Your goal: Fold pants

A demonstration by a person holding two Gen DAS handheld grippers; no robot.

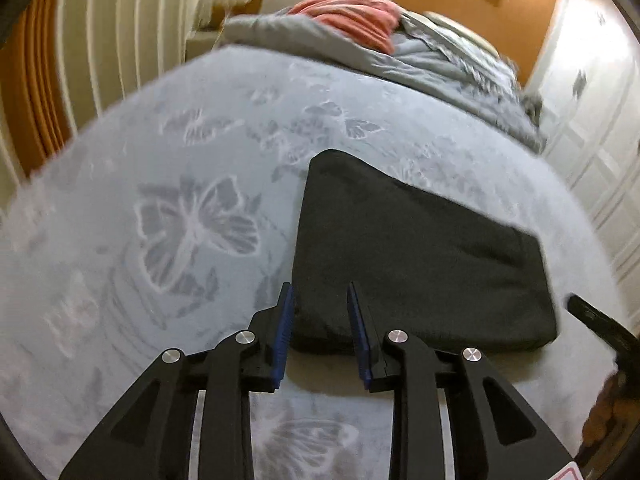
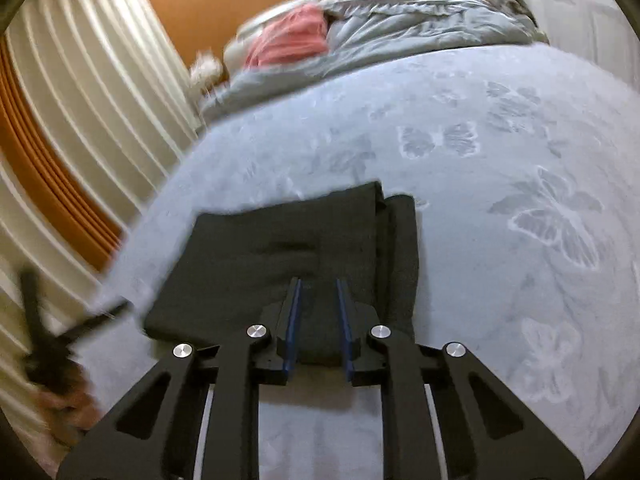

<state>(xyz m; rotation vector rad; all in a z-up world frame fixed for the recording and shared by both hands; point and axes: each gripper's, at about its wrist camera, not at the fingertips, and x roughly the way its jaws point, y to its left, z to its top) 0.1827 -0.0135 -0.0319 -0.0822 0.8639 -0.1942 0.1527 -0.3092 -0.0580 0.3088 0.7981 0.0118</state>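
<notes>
Black pants folded into rectangle, flat on pale butterfly-print bedspread. Left gripper over near left corner, jaws narrowly apart, nothing clamped. Right gripper over near edge, jaws narrowly apart, empty.

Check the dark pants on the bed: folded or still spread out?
Folded. The pants lie as a compact dark rectangle on the butterfly bedspread, stacked layers showing along its right edge.

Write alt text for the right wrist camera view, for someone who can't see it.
Dark folded pants lie on a pale blue butterfly-print bedspread, with the right gripper just above their near edge, jaws slightly apart and gripping nothing. A grey duvet and pink cloth lie beyond.
</notes>
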